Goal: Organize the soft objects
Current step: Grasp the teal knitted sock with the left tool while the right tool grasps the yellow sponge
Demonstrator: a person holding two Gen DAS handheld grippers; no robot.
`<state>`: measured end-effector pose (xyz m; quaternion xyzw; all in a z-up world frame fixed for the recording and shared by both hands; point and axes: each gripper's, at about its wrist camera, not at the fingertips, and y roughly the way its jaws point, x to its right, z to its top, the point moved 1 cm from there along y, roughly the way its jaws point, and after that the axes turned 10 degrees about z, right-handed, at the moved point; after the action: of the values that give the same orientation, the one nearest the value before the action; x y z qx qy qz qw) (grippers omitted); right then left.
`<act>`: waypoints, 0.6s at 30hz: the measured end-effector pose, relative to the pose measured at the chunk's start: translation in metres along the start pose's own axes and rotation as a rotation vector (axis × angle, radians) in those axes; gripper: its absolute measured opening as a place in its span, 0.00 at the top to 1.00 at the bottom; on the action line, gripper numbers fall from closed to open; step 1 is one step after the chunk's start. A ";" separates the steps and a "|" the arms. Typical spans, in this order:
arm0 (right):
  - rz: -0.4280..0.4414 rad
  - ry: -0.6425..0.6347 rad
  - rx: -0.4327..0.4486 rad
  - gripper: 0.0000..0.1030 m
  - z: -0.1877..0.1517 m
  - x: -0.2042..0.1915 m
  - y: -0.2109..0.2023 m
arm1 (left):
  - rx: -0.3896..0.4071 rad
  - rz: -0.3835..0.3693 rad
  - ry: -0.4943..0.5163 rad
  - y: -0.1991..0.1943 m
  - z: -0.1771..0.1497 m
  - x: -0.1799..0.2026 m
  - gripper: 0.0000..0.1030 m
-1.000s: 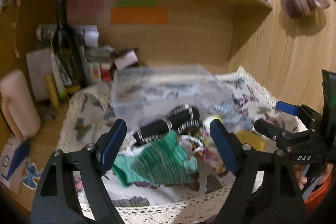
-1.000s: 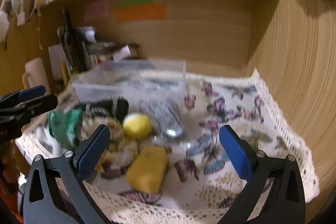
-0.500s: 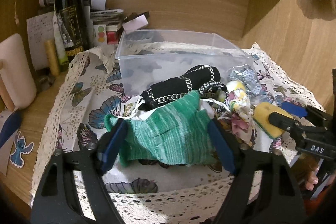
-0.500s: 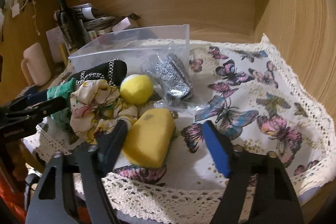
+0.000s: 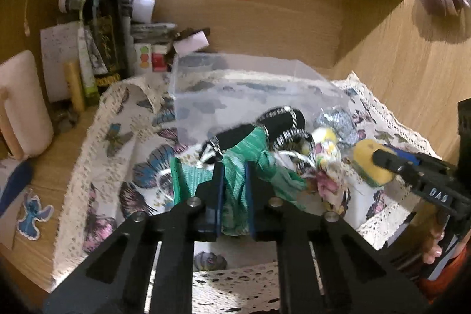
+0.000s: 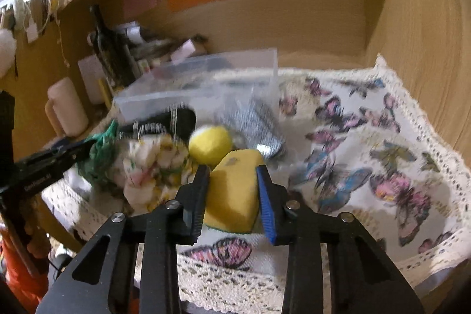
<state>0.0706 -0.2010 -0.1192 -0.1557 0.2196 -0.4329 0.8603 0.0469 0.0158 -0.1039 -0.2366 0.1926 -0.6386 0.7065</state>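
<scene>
My left gripper (image 5: 234, 167) is closing, its pads pinching a bunched green knitted cloth (image 5: 235, 187) on the butterfly tablecloth (image 5: 117, 143). Behind the cloth lie a black pouch with white trim (image 5: 250, 131), a flowered fabric (image 5: 326, 164) and a silvery packet (image 5: 338, 119). My right gripper (image 6: 234, 171) is closing too, its pads squeezing a yellow sponge (image 6: 235, 190) from both sides. A yellow ball (image 6: 210, 143) rests just beyond the sponge. A clear plastic box (image 5: 235, 84) stands at the back of the pile.
At the back left stand a dark wine bottle (image 5: 103, 22), papers, small boxes and a pale pink mug (image 5: 23, 111). Wooden walls close the nook at the back and right (image 6: 426, 34). The lace-edged cloth (image 6: 382, 167) to the right carries nothing.
Both grippers went from wide open to closed: the left one sank onto the green cloth and pinched it, the right one closed around the yellow sponge.
</scene>
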 end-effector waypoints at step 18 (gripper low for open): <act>-0.001 -0.118 0.171 0.72 0.097 -0.019 -0.003 | 0.126 0.117 0.001 0.001 0.087 -0.022 0.88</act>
<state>0.1082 -0.1801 -0.0304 -0.1071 0.1309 -0.4407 0.8816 0.0952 0.0450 -0.0349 -0.1797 0.1662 -0.6072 0.7559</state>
